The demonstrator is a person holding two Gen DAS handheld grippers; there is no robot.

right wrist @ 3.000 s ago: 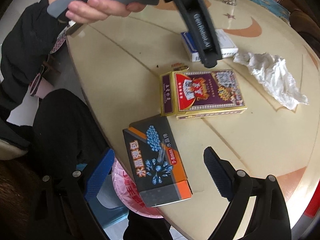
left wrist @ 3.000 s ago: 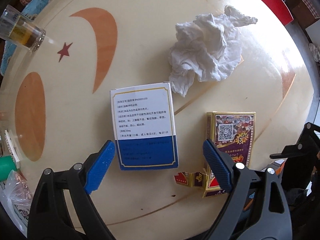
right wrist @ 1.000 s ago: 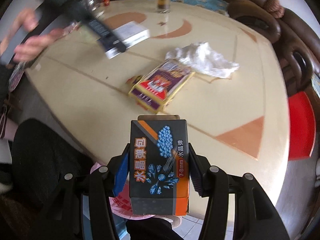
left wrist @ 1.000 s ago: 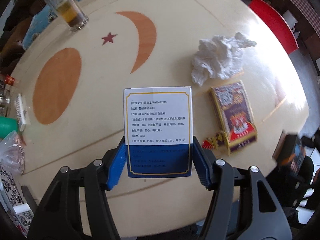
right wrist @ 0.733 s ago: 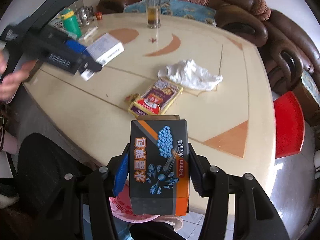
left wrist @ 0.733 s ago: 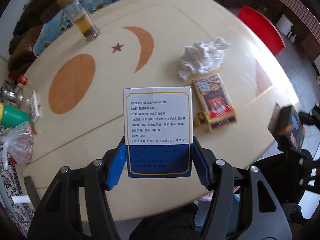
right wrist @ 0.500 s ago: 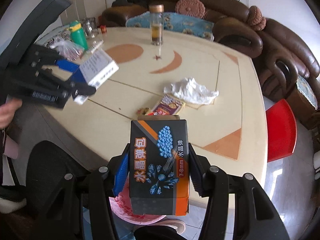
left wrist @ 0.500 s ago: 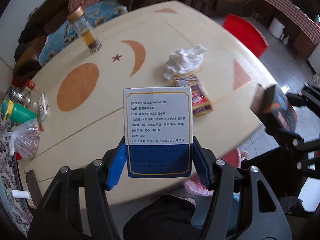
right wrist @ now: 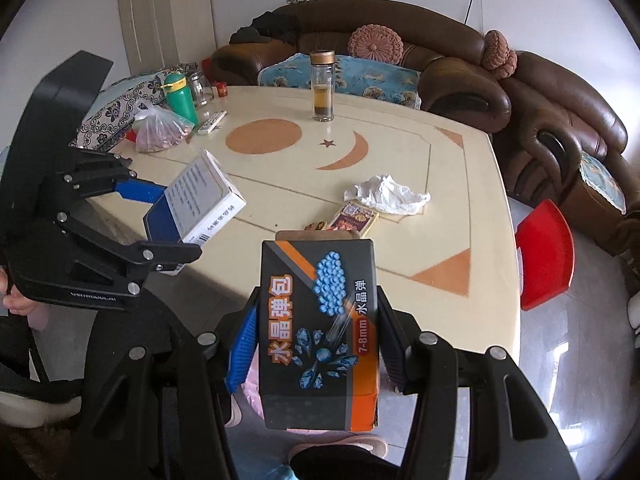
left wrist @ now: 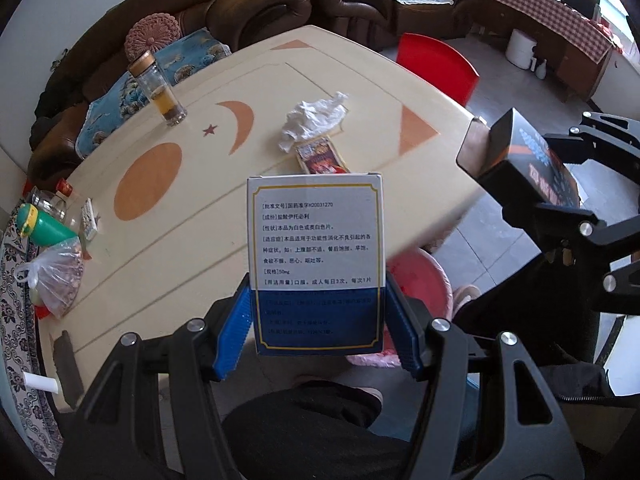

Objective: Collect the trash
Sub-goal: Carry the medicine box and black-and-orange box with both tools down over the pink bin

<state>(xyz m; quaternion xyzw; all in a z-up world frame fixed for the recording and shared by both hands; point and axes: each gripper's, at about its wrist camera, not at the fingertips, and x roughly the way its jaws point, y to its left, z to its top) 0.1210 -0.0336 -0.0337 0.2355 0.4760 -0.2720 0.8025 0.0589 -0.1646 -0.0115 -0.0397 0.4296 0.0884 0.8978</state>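
I am holding a white and blue medicine box (left wrist: pixel 314 264) in my left gripper (left wrist: pixel 316 328), its blue pads pressing on the box's two sides near the blue end, the printed end sticking out past the fingertips. My right gripper (right wrist: pixel 316 344) is clamping a black and orange box (right wrist: pixel 318 332) the same way, by its sides, its open top flap pointing toward the table. Both boxes are hanging in the air off the near edge of the cream table (right wrist: pixel 460 208). Under them a pink bin (left wrist: pixel 420 280) is standing on the floor; I cannot tell what is in it. On the table a purple card box (right wrist: pixel 354 216) is lying flat, touching a crumpled white tissue (right wrist: pixel 388 194). Farther back a glass bottle (right wrist: pixel 322 86) is holding a little amber liquid, and a plastic bag (right wrist: pixel 158 130) of something reddish is sitting beside a green bottle (right wrist: pixel 180 98)
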